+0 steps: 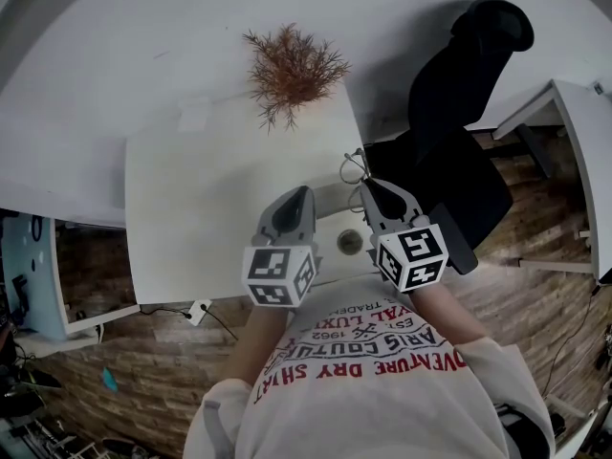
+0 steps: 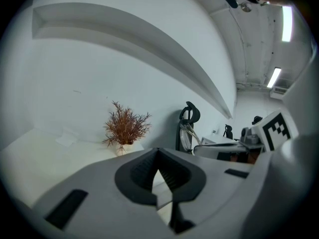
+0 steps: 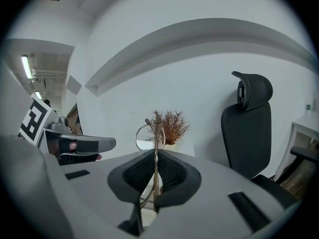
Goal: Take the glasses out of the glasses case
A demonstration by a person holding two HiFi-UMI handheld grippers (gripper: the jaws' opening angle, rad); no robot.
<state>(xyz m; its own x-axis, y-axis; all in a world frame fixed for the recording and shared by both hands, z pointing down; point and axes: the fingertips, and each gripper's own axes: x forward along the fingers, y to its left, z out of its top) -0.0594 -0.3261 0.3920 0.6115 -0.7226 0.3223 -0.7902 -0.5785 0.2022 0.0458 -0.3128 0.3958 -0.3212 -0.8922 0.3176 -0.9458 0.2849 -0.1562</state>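
Observation:
My right gripper (image 3: 156,154) is shut on the thin wire-framed glasses (image 3: 148,133); a metal arm of the frame runs between its pads and the lens rims stand up past the tips. In the head view the glasses (image 1: 355,167) hang above the table's right part at that gripper's (image 1: 367,185) tip. A pale glasses case (image 1: 335,220) lies between the two grippers. My left gripper (image 1: 304,192) hovers beside the case's left side, its tips (image 2: 158,152) meeting. Whether it pinches the case's edge I cannot tell.
The white table (image 1: 191,208) carries a dried reddish plant (image 1: 292,65) at its far edge. A black office chair (image 1: 459,113) stands close at the right. Brick-patterned floor and a power strip (image 1: 199,309) lie below the near edge.

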